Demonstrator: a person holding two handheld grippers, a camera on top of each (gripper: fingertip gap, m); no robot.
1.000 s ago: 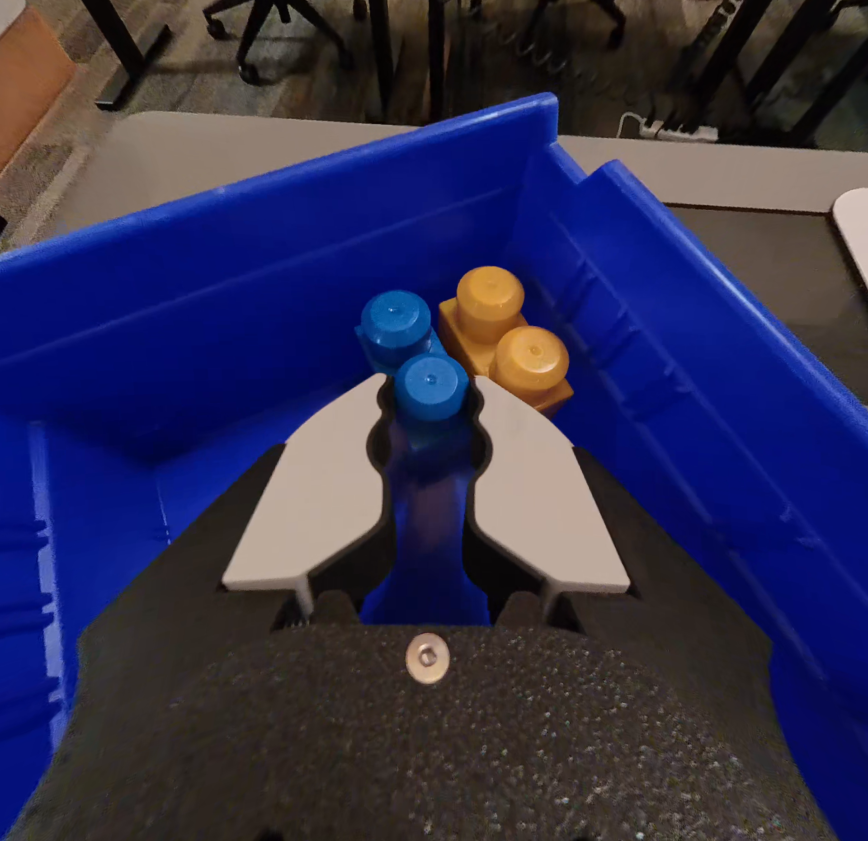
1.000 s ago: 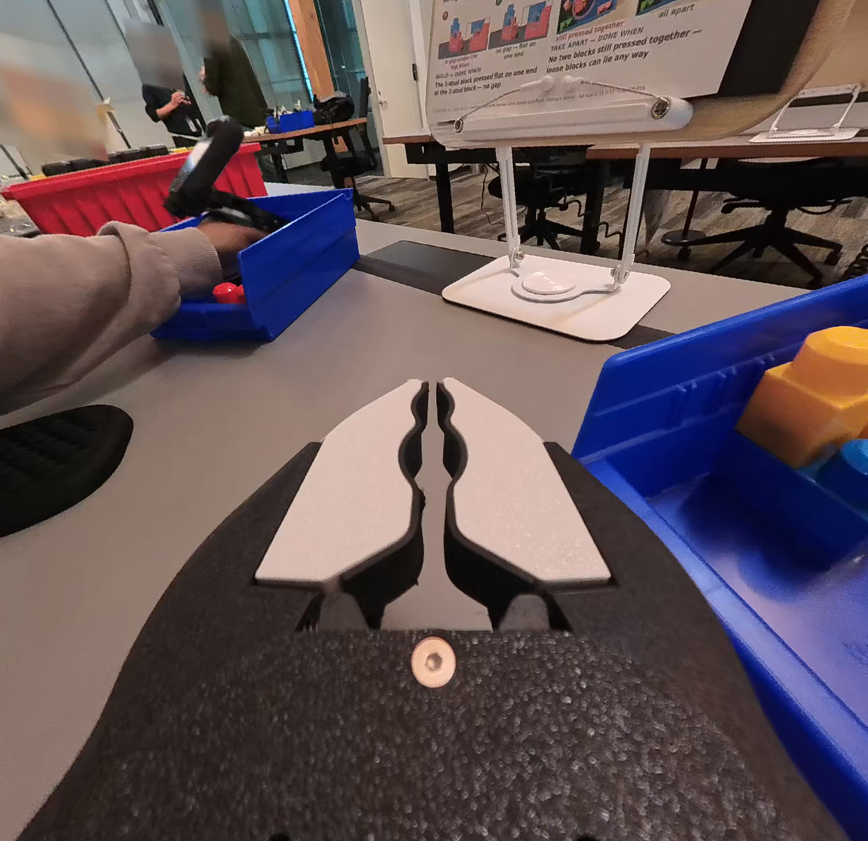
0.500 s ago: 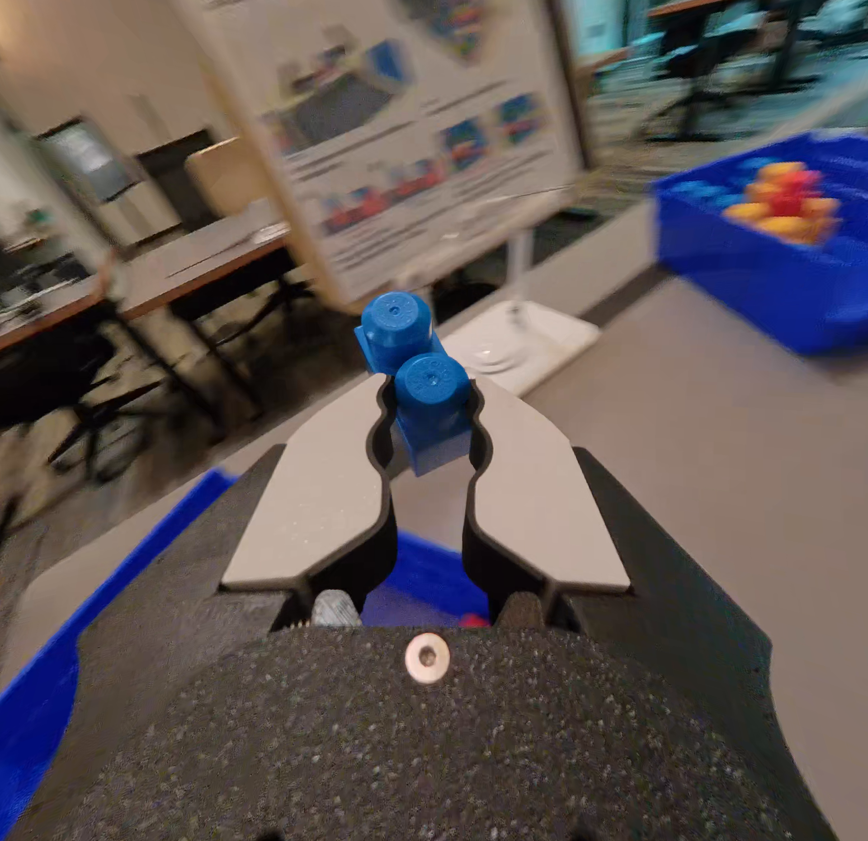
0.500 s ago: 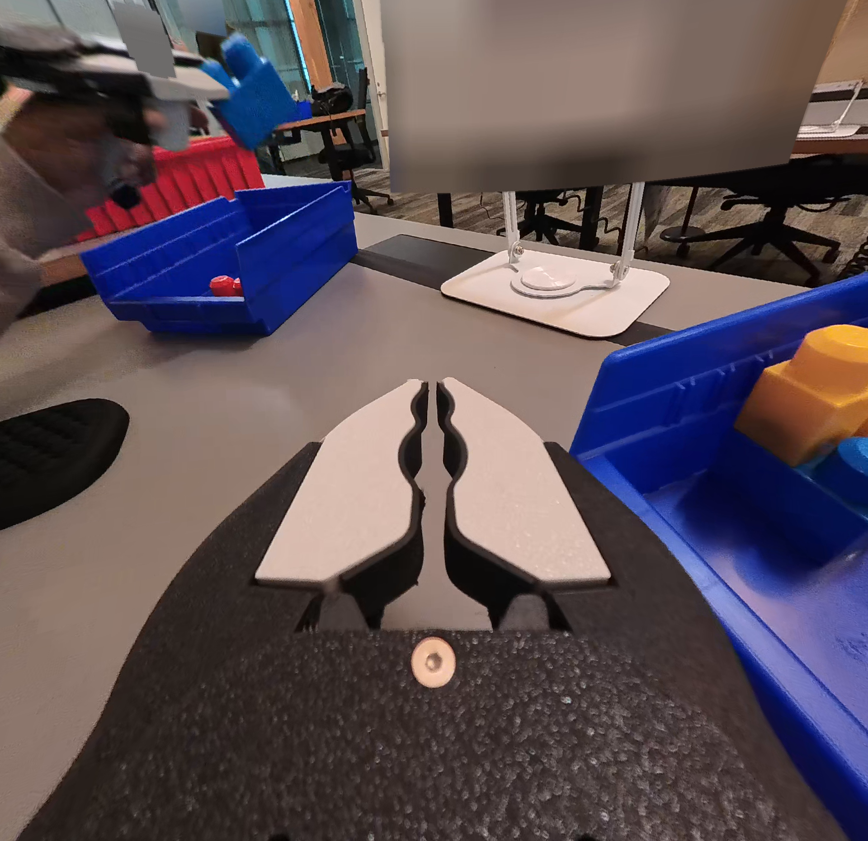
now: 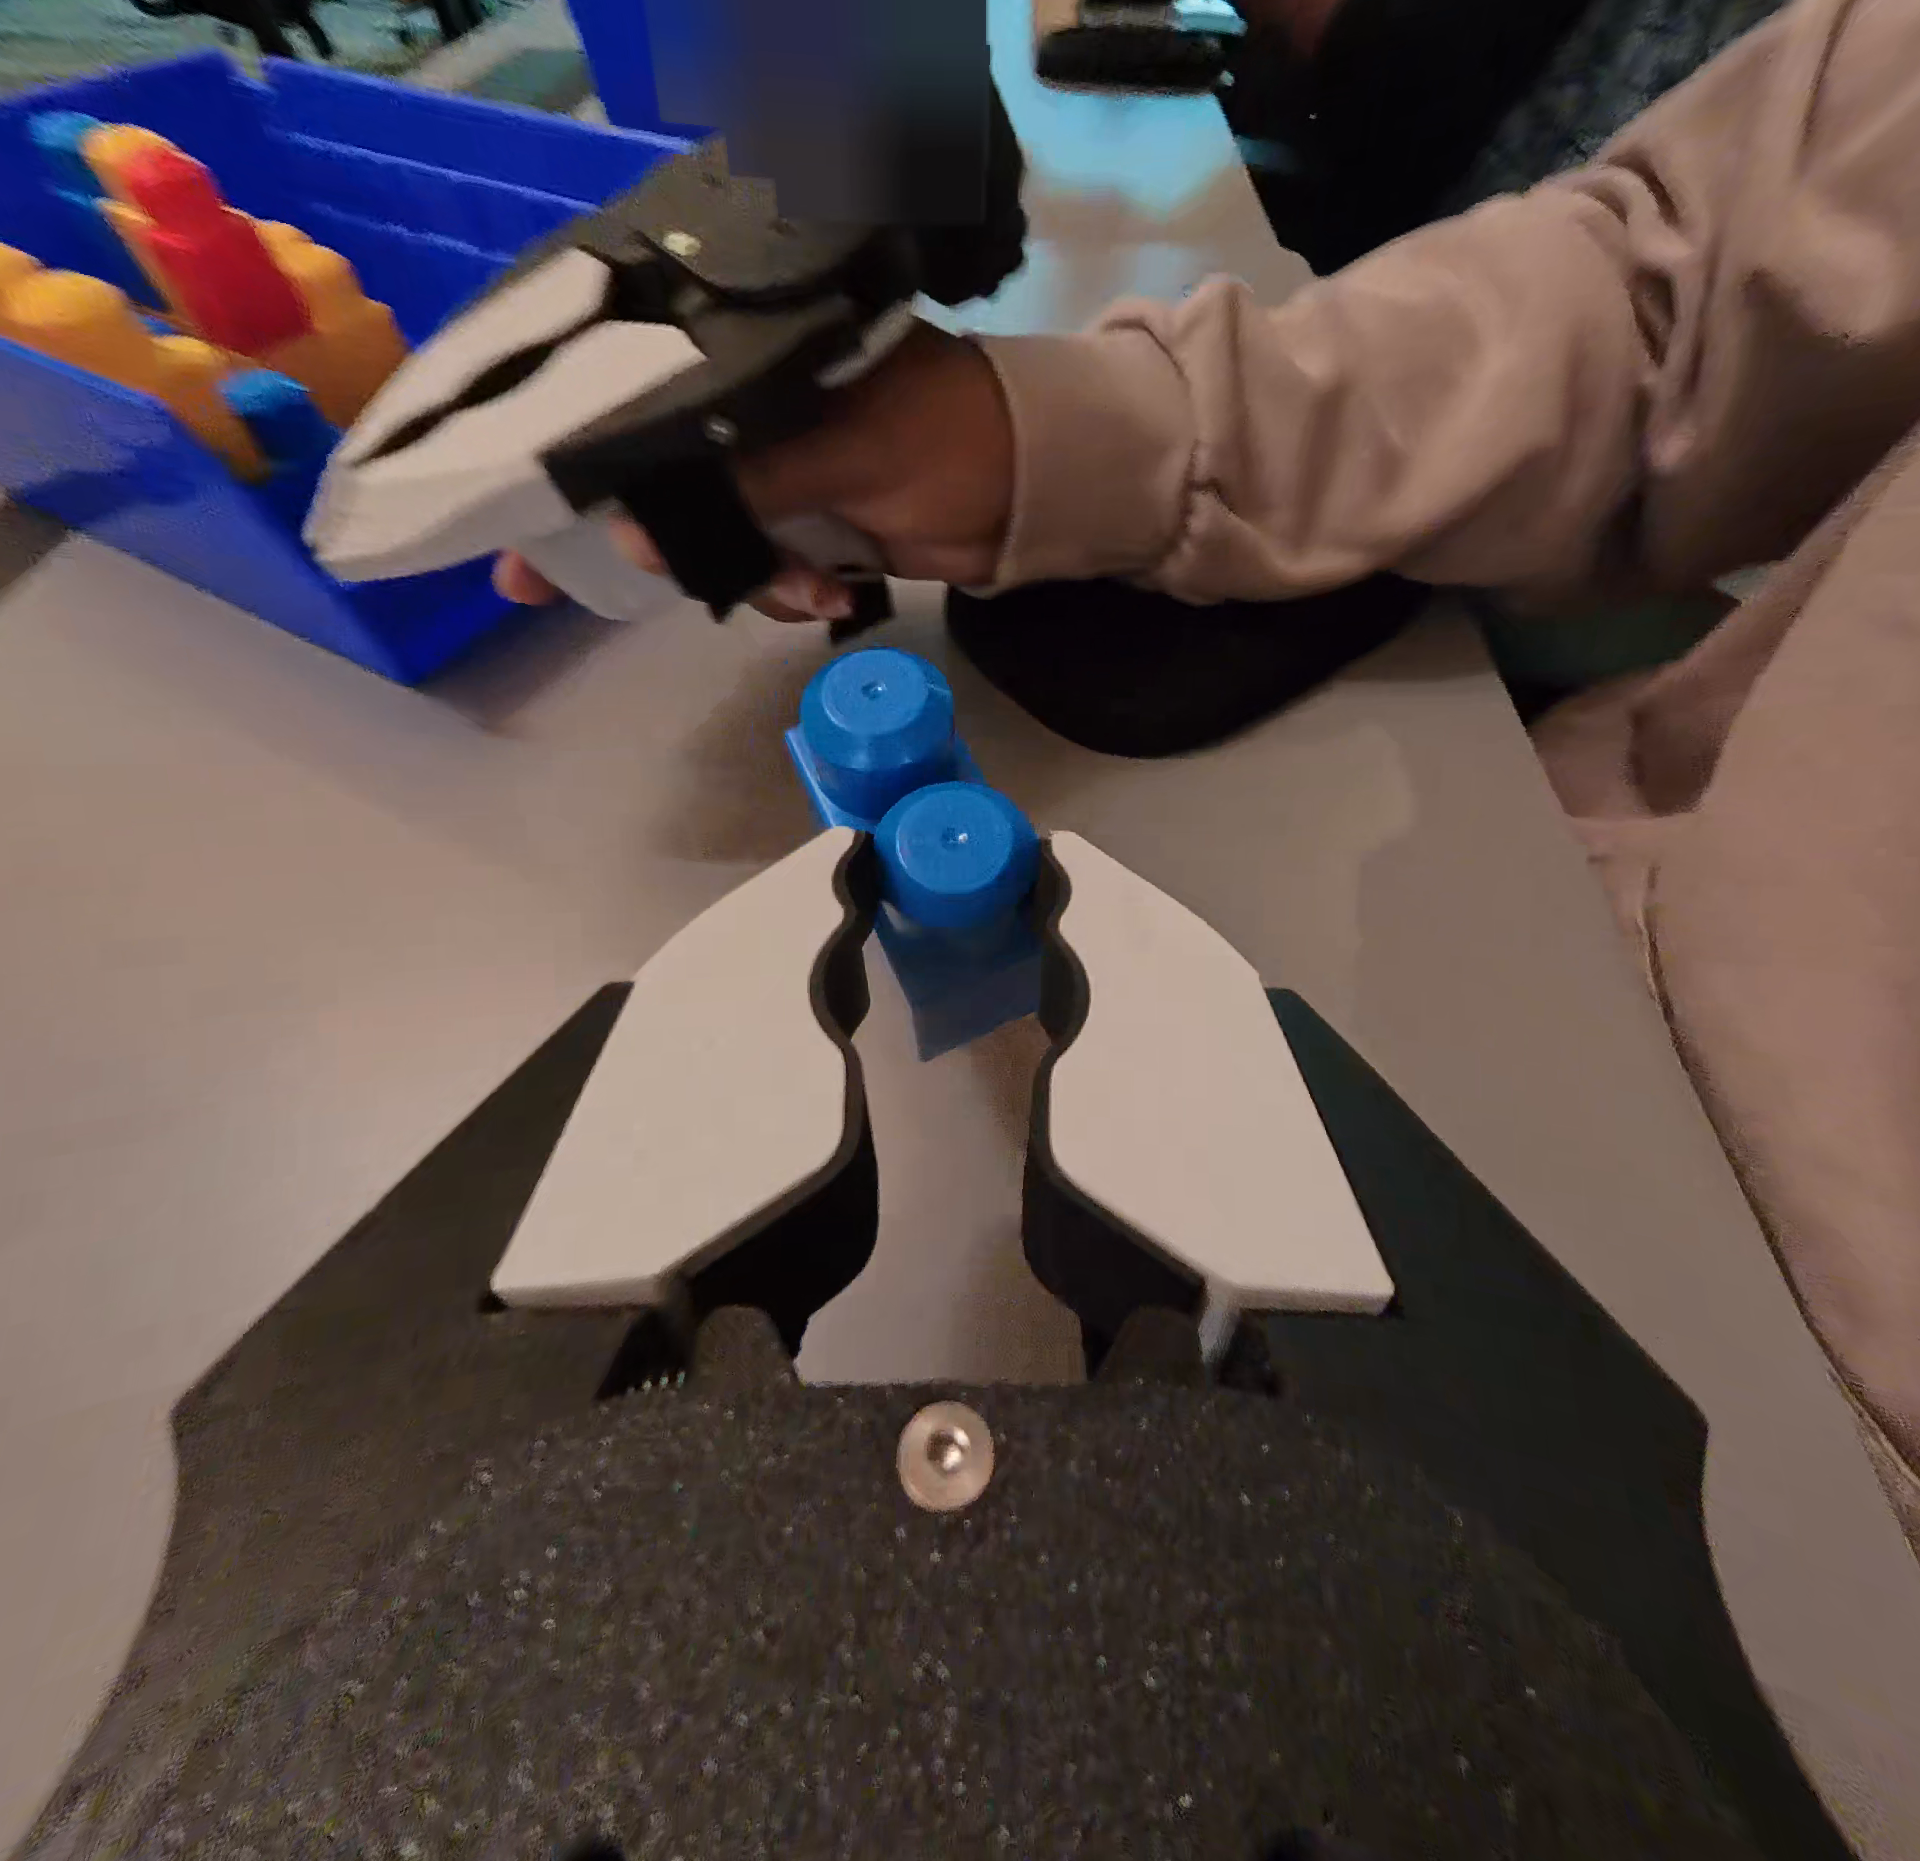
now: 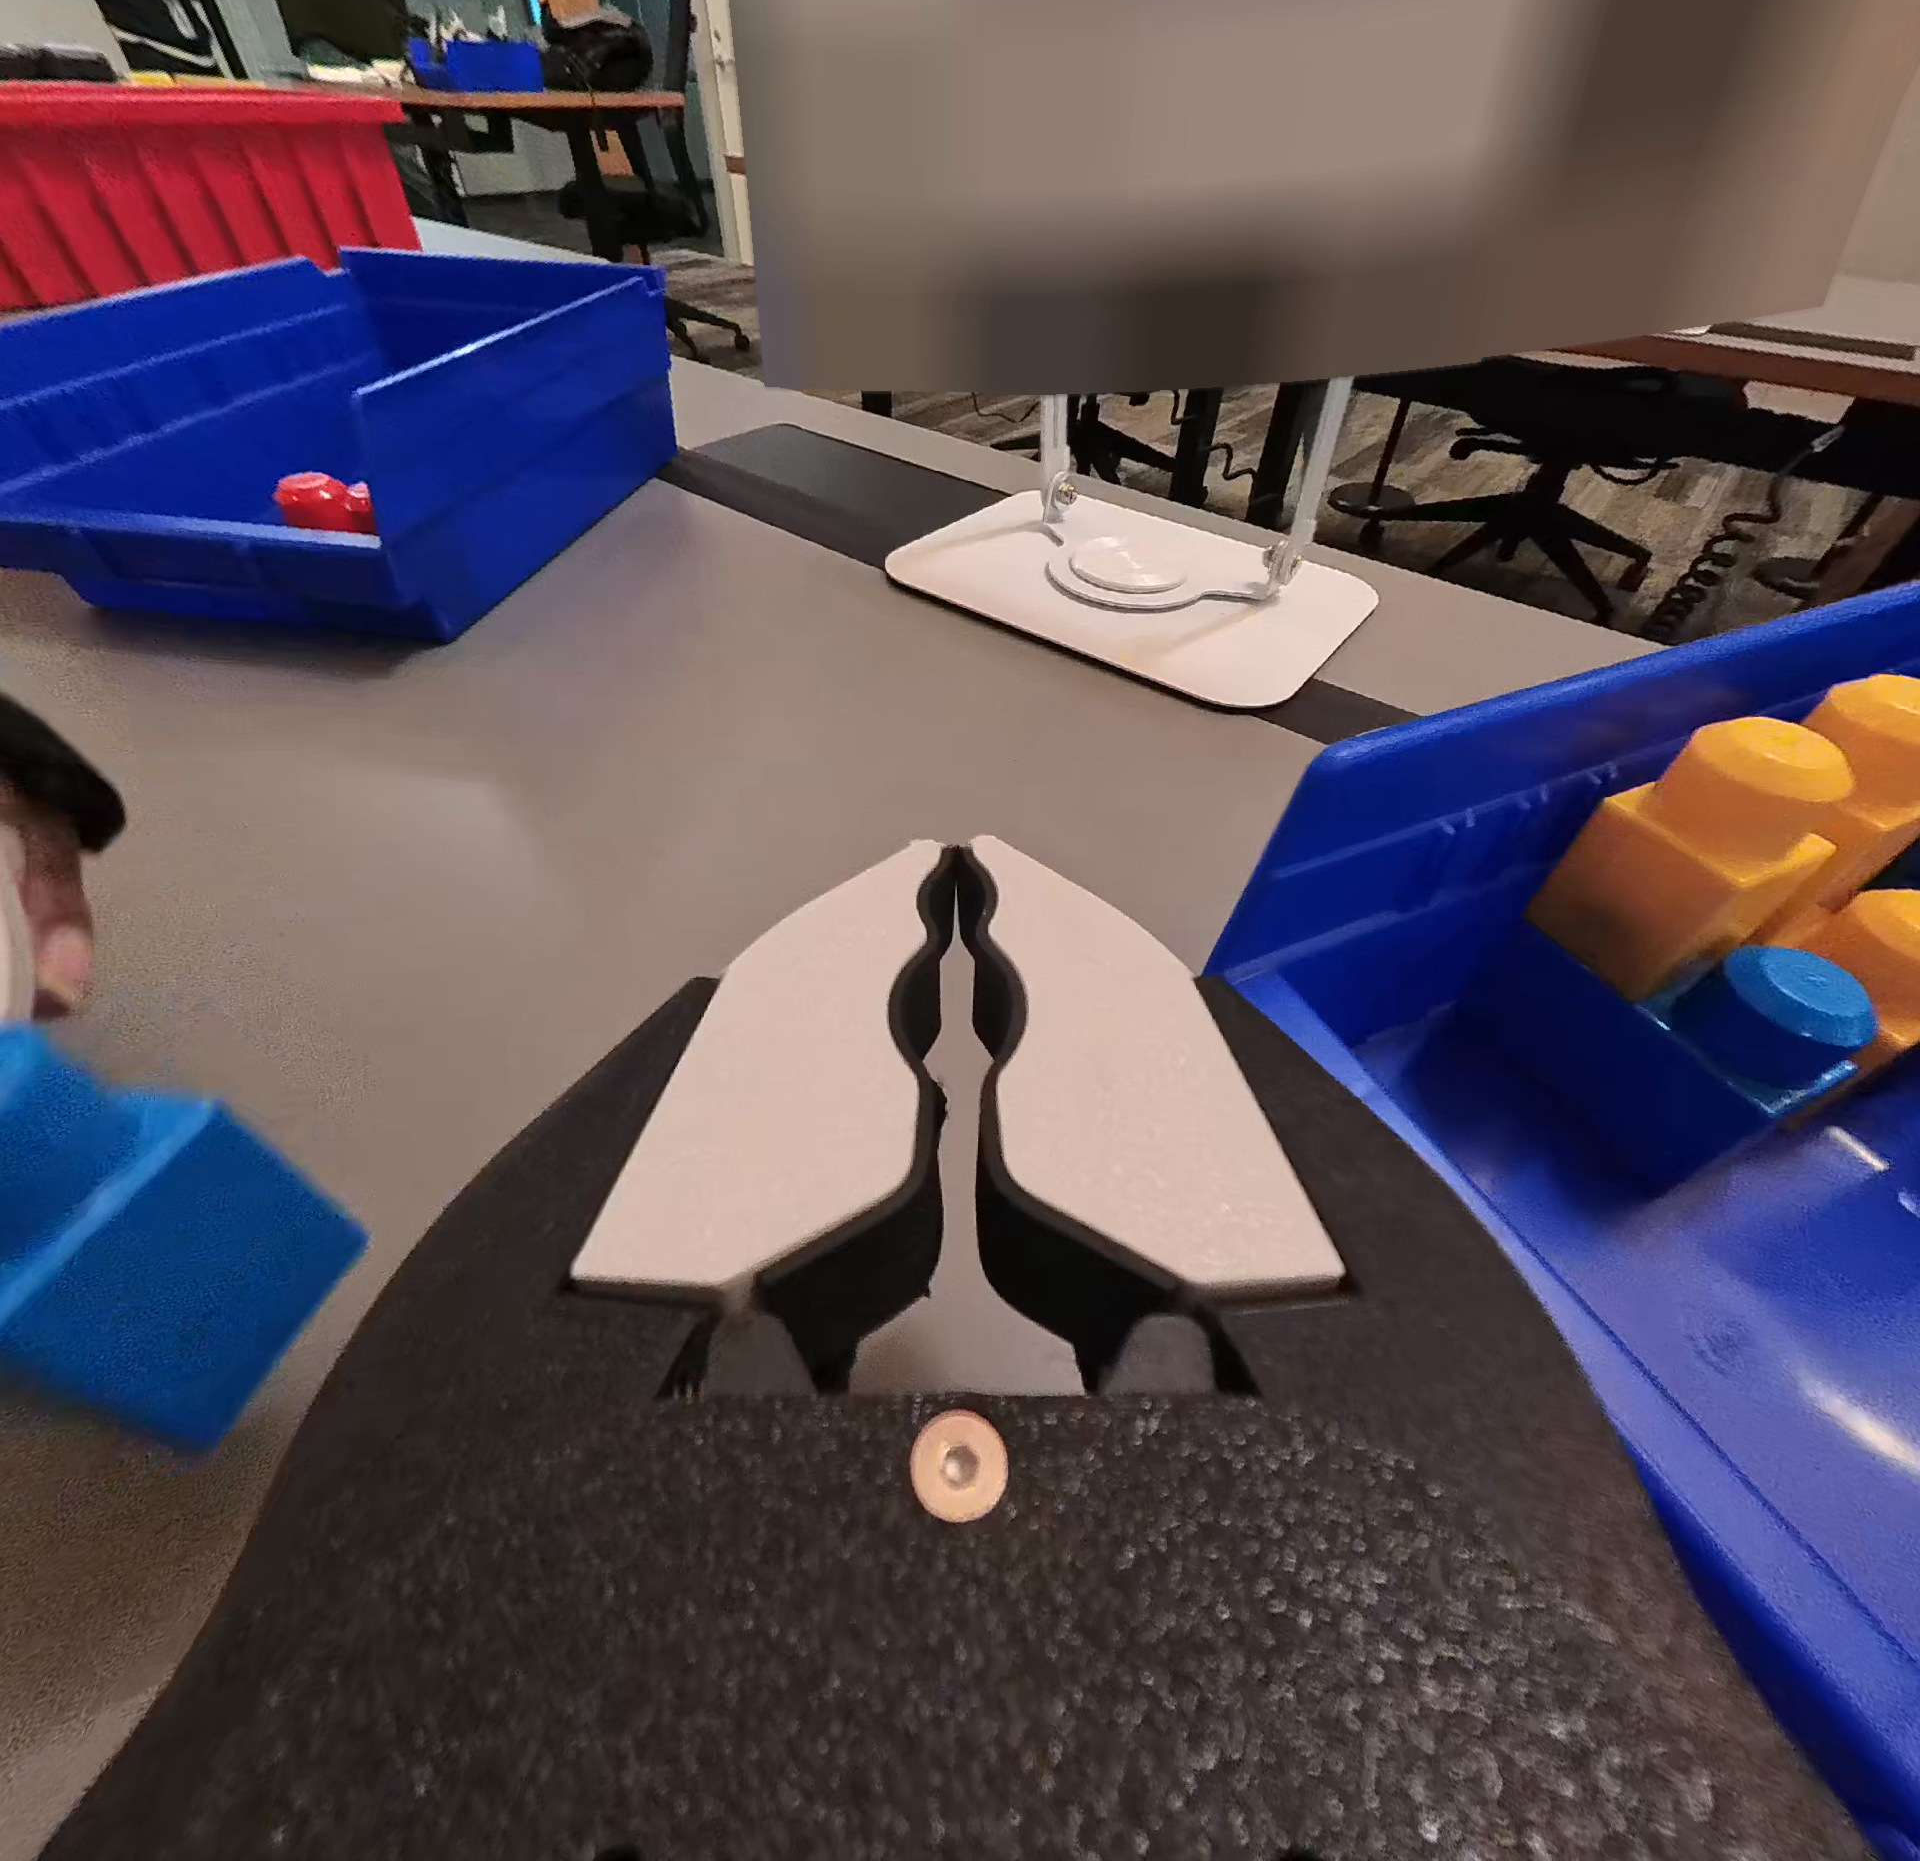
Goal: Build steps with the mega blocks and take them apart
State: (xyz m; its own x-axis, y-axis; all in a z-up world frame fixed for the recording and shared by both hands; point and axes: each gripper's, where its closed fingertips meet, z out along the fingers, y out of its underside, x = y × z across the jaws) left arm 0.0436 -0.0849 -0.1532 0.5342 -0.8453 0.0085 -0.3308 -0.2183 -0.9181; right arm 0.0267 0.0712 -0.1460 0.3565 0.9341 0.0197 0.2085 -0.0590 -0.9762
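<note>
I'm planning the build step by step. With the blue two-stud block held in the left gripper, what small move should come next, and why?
Probably lower the blue block onto the grey table and release: the left gripper holds it above bare tabletop, while the right gripper is shut and empty.

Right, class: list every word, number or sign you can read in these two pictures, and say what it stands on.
None can be read.
Whatever the white stand holds up is blurred over.
The blue block in the left gripper and the blue bin show no writing.
</note>
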